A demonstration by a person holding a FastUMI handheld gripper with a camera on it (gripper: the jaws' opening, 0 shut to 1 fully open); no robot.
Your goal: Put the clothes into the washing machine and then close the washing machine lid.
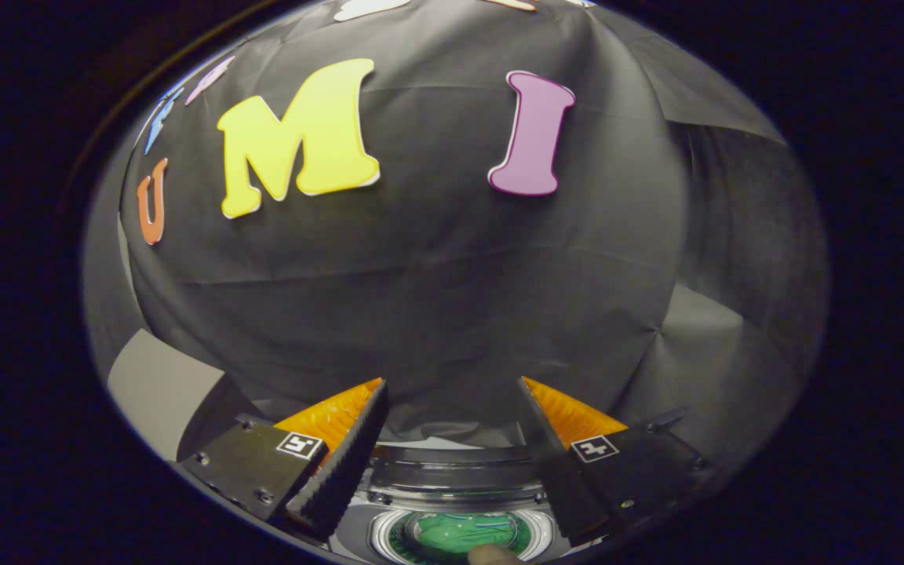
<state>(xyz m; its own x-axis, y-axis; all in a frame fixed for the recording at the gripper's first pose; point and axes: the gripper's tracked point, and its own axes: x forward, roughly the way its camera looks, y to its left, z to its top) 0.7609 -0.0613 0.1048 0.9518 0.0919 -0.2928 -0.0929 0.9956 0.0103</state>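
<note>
My gripper (452, 383) is open, its two fingers spread wide with nothing between them, pointing at the black cloth wall. Low between the fingers I see the top of the washing machine (452, 479), its lid raised at the back. Its round drum opening (456, 534) shows a green piece of clothing (460, 530) lying inside. A rounded fingertip-like shape (491, 554) sits at the near rim of the opening; what it is I cannot tell.
The black cloth wall (436, 275) stands close behind the machine. A pale grey panel (162, 392) shows to the left of the left finger, and a lighter grey patch (695, 329) to the right.
</note>
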